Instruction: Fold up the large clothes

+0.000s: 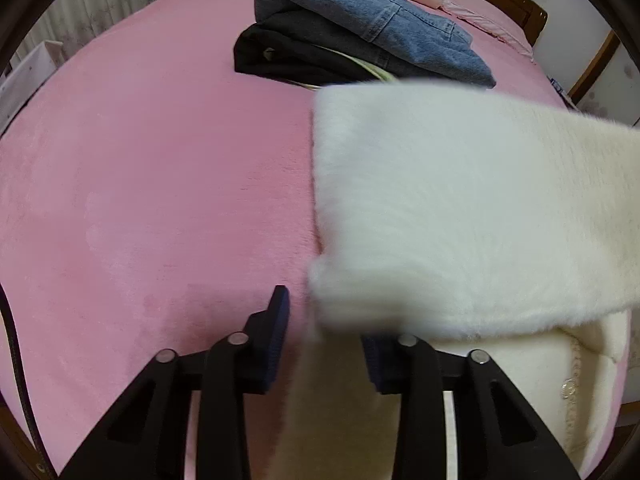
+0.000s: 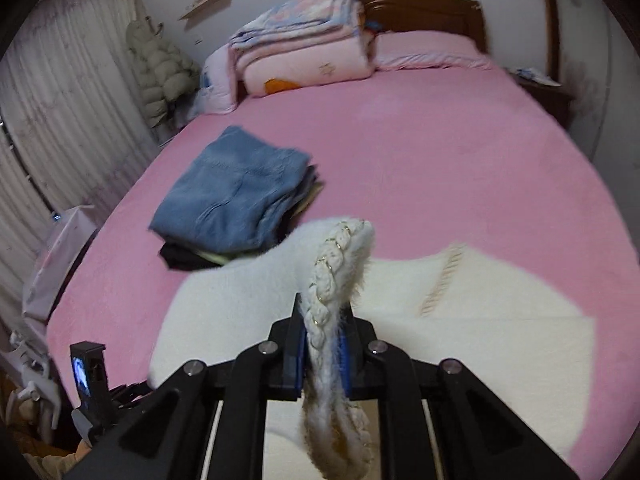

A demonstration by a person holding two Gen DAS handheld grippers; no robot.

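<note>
A white fluffy garment (image 1: 460, 220) lies on the pink bed (image 1: 140, 200). One fuzzy part of it hangs blurred across the left wrist view, over a cream lining (image 1: 500, 400) with a small button. My left gripper (image 1: 326, 320) points down at the garment's left edge. Cream cloth lies between its jaws, and the right fingertip is hidden by the fuzz. My right gripper (image 2: 325, 312) is shut on the garment's braided, gold-flecked trim (image 2: 336, 264) and holds it above the bed. The rest of the white garment (image 2: 480, 320) is spread below.
A folded stack with blue denim (image 2: 232, 188) on top and a black garment (image 1: 280, 56) beneath sits on the bed beyond the white one. Folded quilts and pillows (image 2: 304, 52) lean on the wooden headboard. A white box (image 2: 60, 248) stands left of the bed.
</note>
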